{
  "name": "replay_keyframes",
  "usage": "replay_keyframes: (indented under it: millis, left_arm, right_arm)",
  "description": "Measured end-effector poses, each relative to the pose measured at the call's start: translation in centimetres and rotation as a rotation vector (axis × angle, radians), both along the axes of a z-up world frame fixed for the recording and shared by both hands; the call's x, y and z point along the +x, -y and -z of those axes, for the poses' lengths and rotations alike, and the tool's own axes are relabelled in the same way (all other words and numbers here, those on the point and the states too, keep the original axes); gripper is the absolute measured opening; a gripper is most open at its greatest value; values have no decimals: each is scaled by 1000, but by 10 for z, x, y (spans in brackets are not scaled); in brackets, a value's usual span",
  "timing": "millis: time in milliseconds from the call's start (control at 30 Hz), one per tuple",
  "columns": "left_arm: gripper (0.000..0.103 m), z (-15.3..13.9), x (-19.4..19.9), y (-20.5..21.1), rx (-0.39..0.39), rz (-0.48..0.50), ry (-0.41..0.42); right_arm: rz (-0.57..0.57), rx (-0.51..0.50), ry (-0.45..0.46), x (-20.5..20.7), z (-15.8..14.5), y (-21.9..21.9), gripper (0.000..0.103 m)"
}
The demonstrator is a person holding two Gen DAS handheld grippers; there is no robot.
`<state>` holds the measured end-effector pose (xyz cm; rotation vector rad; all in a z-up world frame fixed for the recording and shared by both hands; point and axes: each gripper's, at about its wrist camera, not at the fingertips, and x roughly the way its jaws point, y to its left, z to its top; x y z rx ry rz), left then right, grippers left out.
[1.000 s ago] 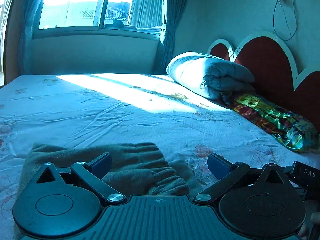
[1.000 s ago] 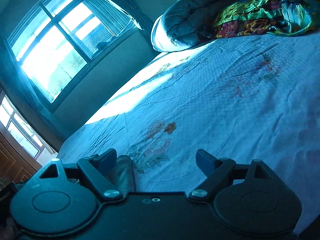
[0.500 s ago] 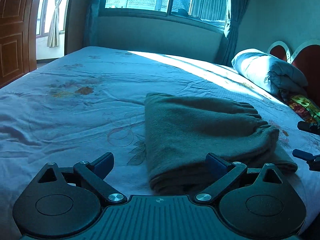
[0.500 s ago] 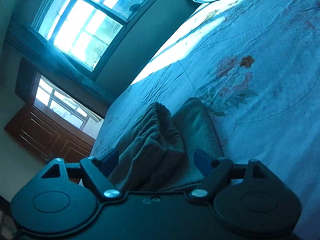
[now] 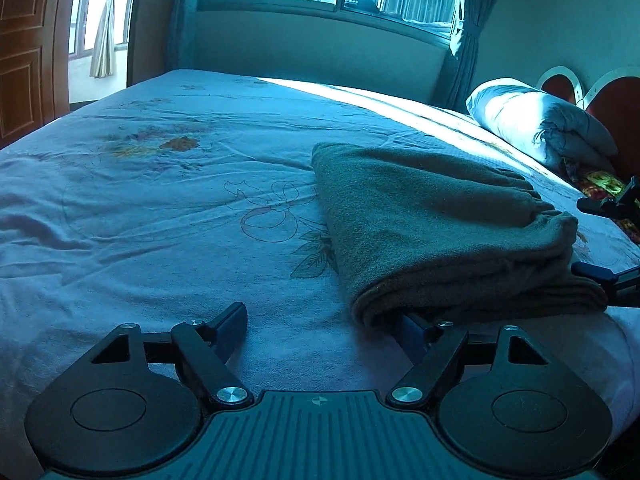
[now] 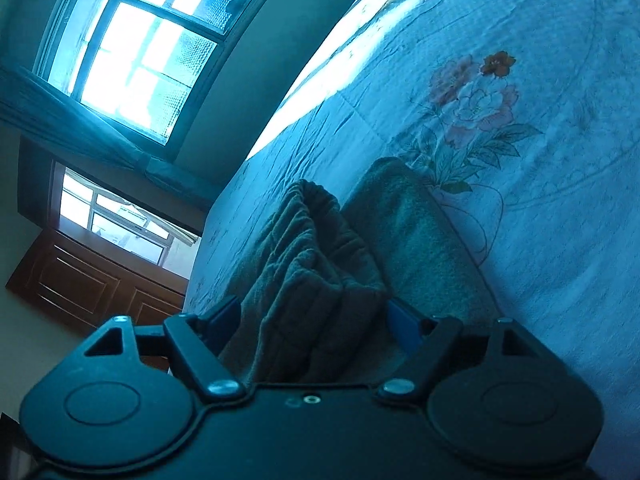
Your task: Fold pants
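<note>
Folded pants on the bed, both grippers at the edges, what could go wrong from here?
1. The left gripper is open, one finger tucked under the folded pants' corner; lifting could unroll the layers.
2. The right gripper straddles the bunched waistband; closing might pinch only some layers.
3. Either could snag the floral bedsheet.

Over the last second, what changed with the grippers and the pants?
Both grippers swung round to face the folded olive-green fleece pants. The left gripper closed in from their near folded edge, one finger now tucked beneath it. The right gripper advanced onto the gathered waistband end, which now sits between its open jaws. Neither has clamped yet. The pants stayed folded on the floral bedsheet; pillows unmoved.
</note>
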<state>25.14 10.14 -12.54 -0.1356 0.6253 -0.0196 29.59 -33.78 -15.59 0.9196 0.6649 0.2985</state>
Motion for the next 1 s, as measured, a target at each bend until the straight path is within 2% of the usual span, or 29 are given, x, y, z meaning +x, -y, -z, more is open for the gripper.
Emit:
replay_keyframes:
  millis: [67, 133, 300, 367, 400, 433, 467, 533, 567, 600, 700, 800, 833, 867, 900, 933, 967, 1000]
  left_arm:
    - [78, 2, 5, 2, 5, -6, -6]
    - [77, 2, 3, 2, 0, -9, 3]
    - [76, 4, 5, 1, -25, -27, 8]
    - [68, 4, 5, 3, -50, -16, 17]
    - [67, 5, 6, 3, -55, -21, 11]
    - [65, 6, 6, 2, -66, -21, 7]
    - [58, 7, 6, 1, -89, -16, 8]
    - [49, 8, 6, -1, -117, -1, 14]
    - [47, 9, 6, 0, -112, 1, 11]
    - [46, 10, 6, 0, -114, -2, 11]
    - [45, 9, 5, 1, -120, 1, 15]
    - [42, 7, 4, 6, -111, 17, 22]
    - [42, 7, 5, 7, -110, 23, 18]
    - [42, 8, 5, 7, -112, 27, 18]
    - [42, 9, 5, 8, -114, 29, 17]
    - [42, 9, 5, 9, -112, 32, 14]
    - [42, 8, 6, 10, -108, 38, 8]
    - [42, 7, 5, 11, -106, 41, 8]
  right_arm:
    - [-1, 20, -1, 2, 1, 1, 72]
    - [6, 29, 8, 2, -1, 3, 65]
    - [-64, -11, -52, 24, 3, -5, 63]
    - [-86, -29, -76, 31, 4, -11, 64]
    - [-89, -40, -72, 34, 4, -13, 63]
    - [-90, -49, -73, 36, 4, -15, 51]
    - [-94, -51, -81, 38, 4, -16, 47]
    - [-94, -50, -67, 36, 0, -18, 31]
    - [-88, -37, -37, 30, -9, -16, 25]
    - [-92, -23, 6, 24, -19, -15, 23]
    - [-99, -28, 105, 0, -46, -12, 23]
    - [-72, -61, 141, -29, -44, 3, 23]
    - [-47, -73, 114, -34, -33, 11, 22]
    - [-15, -75, 48, -33, -13, 19, 23]
    - [-1, -42, -24, -29, 5, 26, 24]
    - [19, 68, -59, -25, 24, 36, 24]
    - [32, 106, -56, -25, 26, 40, 24]
    - [36, 82, -43, -25, 19, 39, 26]
